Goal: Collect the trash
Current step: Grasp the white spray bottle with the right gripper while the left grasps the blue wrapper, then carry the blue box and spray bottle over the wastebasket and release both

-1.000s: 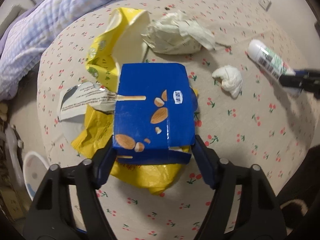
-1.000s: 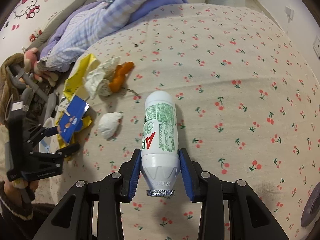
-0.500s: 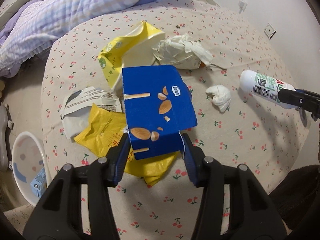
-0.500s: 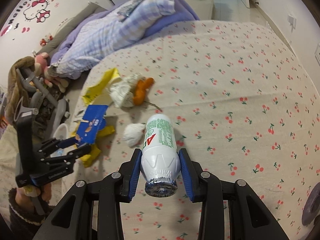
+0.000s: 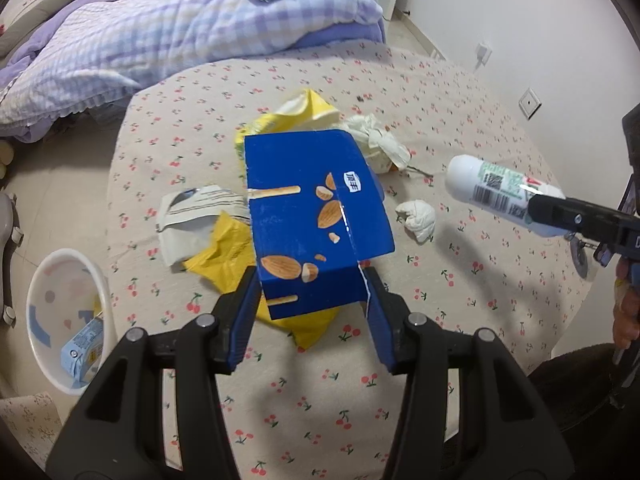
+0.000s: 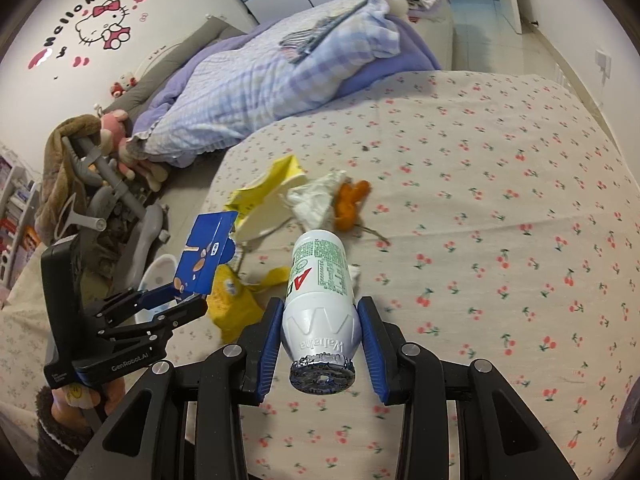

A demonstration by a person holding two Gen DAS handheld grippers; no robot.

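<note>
- The left gripper [image 5: 310,308] has its blue-padded fingers [image 5: 244,312] clamped on the near end of a flattened blue almond-snack box [image 5: 312,220], which sticks out forward beyond the fingertips, clear of the cherry-print tablecloth [image 5: 320,400].
- Under and just behind the box lie a crumpled yellow wrapper [image 5: 228,256], a torn white printed packet [image 5: 192,216] off to the fingers' left, and a yellow paper bag [image 5: 308,114] further ahead.
- A small crumpled tissue [image 5: 418,218] sits to the right of the box, apart from it.
- A white bin [image 5: 40,312] stands on the floor left of the left gripper, with a light-blue carton [image 5: 82,350] inside.
- The right gripper [image 6: 320,340] has its fingers [image 6: 270,336] closed on the neck end of a white AD drink bottle [image 6: 320,280], foil-topped mouth toward the camera, body pointing forward.
- Ahead of the bottle lie a crumpled paper wad [image 6: 320,200] and an orange peel [image 6: 350,204], touching each other.
</note>
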